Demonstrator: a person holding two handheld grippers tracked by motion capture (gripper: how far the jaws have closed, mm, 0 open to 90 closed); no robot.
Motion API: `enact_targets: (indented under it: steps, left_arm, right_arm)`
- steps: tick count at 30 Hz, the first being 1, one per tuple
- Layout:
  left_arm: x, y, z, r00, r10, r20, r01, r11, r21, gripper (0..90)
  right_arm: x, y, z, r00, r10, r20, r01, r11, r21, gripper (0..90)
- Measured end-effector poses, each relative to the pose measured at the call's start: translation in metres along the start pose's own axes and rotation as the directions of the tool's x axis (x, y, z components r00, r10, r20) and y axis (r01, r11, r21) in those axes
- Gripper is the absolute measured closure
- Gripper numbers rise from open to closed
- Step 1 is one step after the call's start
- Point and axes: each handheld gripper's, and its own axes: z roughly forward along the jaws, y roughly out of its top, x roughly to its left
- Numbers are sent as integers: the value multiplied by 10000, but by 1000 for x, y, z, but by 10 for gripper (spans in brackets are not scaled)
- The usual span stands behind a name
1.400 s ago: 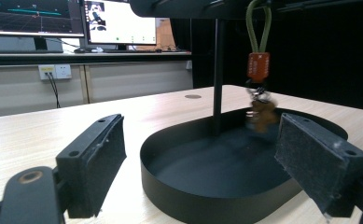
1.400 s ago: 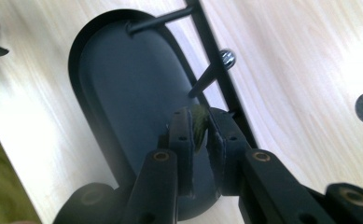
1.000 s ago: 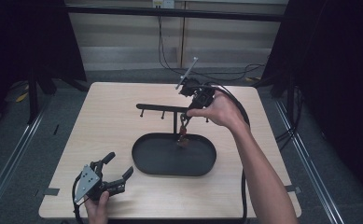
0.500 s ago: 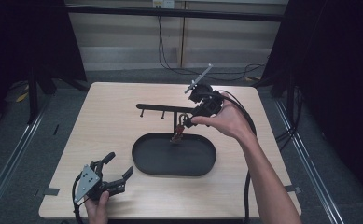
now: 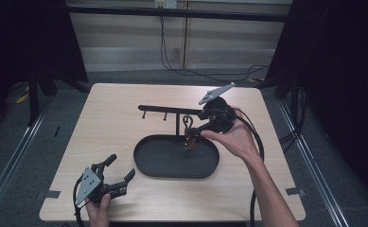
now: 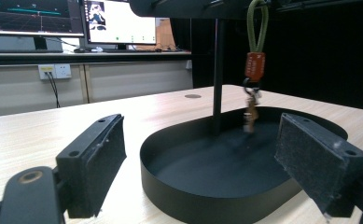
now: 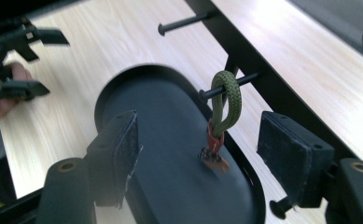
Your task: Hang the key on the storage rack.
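Observation:
A keychain (image 7: 226, 100) with a green cord loop, a red tag and small keys hangs from a peg of the black rack (image 5: 167, 111), over the black oval tray (image 5: 172, 172). In the high view the keychain (image 5: 188, 130) dangles just left of my right gripper (image 5: 197, 130). In the right gripper view, the right gripper (image 7: 202, 140) is open, with a pad on each side of the keychain and touching nothing. My left gripper (image 5: 120, 166) rests open and empty on the table's front left. The left gripper (image 6: 202, 149) faces the tray (image 6: 226, 186) and the hanging keychain (image 6: 254, 65).
The rack's bar carries two more bare pegs (image 5: 154, 115) to the left. The light wood table (image 5: 106, 127) has open surface around the tray. A cable (image 5: 257, 156) trails from the right gripper along the right side. Monitors (image 6: 118, 21) stand beyond the table.
My right gripper has tilted and drawn back to the right, away from the keychain, which stays hanging on the peg. The left gripper has not moved.

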Motion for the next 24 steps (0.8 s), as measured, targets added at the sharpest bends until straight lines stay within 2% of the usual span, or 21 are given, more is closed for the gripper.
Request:
enact_targets:
  steps: [4, 9, 11, 13, 19, 22, 24]
  left_arm:
    - [0, 0, 0, 10000, -42, -7, 42, 10000, -31, 157]
    - [0, 0, 0, 10000, -9, -3, 9, 10000, -8, 157]
    - [0, 0, 0, 10000, 13, -1, -13, 10000, 6, 157]
    - [0, 0, 0, 10000, -7, -8, 7, 10000, -7, 157]
    - [0, 0, 0, 10000, 18, 0, -18, 10000, 10, 157]
    - [0, 0, 0, 10000, -35, -7, 34, 10000, -28, 157]
    - [0, 0, 0, 10000, -33, -7, 33, 10000, -30, 157]
  right_arm:
    - [6, -12, 0, 9996, 247, 110, -235, 9946, -1010, 288]
    - [16, -29, 6, 9995, 190, 243, -146, 9854, -1695, 300]
    - [18, -34, 8, 9990, 253, 371, -178, 9814, -1911, 293]
    - [21, -40, 9, 9989, 373, 273, -306, 9766, -2128, 292]
    - [26, -62, 10, 9966, 745, 349, -614, 9557, -2880, 235]
    - [27, -72, 12, 9952, 911, 350, -764, 9504, -3015, 218]
    - [28, -80, 14, 9933, 1059, 451, -867, 9460, -3124, 174]
